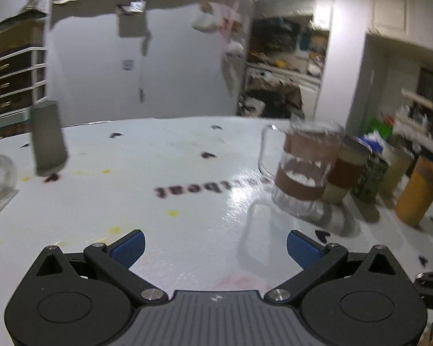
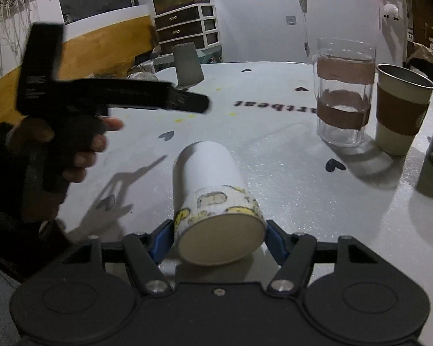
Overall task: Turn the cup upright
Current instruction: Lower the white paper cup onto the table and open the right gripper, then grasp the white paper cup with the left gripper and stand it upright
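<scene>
White round table [image 2: 288,155] with heart marks, cluttered room behind. Far left: grey cup [image 2: 187,65] inverted near table's back edge. Left gripper [image 1: 215,245] hovers over bare tabletop, blue pads spread wide, nothing between. Centre: white paper cup [image 2: 213,199] lies on side, base toward camera; right gripper [image 2: 219,238] brackets its base, pads at both sides, contact unclear. Right: clear glass mug [image 2: 343,92], banded cup [image 2: 401,109] upright, just beside each other.

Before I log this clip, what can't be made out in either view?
- White cup, right wrist view: far end faces away, unseen.
- Right gripper: pad contact hidden by the cup's sides.
- Glass mug and jars, left wrist view: motion-blurred.
- Table lettering: start lost behind the mug.
- Left gripper: open, nothing between its fingers.
</scene>
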The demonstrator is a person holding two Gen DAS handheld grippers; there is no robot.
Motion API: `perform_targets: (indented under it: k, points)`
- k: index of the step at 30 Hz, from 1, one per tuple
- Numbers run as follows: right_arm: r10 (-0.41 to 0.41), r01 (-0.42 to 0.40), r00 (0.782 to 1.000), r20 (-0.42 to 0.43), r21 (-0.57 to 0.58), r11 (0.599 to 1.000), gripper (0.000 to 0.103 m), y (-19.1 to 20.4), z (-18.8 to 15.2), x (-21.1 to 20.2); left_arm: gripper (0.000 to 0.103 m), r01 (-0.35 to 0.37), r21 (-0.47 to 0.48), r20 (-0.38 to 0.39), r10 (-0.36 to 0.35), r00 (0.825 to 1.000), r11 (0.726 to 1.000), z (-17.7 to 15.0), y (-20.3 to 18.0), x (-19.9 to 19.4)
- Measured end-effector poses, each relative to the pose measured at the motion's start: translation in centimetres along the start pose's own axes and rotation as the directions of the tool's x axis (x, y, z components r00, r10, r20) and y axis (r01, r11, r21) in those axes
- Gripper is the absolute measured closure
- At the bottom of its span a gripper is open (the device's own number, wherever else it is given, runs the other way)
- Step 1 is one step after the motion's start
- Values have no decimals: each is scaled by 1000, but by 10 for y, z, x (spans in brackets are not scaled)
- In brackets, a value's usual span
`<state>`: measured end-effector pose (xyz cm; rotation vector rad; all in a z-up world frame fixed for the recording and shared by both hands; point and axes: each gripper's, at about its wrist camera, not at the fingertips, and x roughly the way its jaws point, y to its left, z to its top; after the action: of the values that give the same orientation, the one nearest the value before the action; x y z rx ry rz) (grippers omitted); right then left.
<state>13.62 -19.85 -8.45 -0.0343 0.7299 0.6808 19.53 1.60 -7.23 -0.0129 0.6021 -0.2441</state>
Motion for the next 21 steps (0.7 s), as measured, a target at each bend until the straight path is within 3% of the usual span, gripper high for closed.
perform_targets:
  k: [5,19,21]
  points:
    - [-57,57,998,7,-24,998,28,-1,-7,-7,0,55,26,-124,-52,991,998,-1,2,28]
    - [-246,236,969,40,165,958,27,-54,-6,-3,1,136,60,-174,-124,977,989,-22,-10,-7]
    - [-261,246,964,55,199,949,27,-60,-4,-2,10,139,63,-180,-125,976,988,-21,-14,-8]
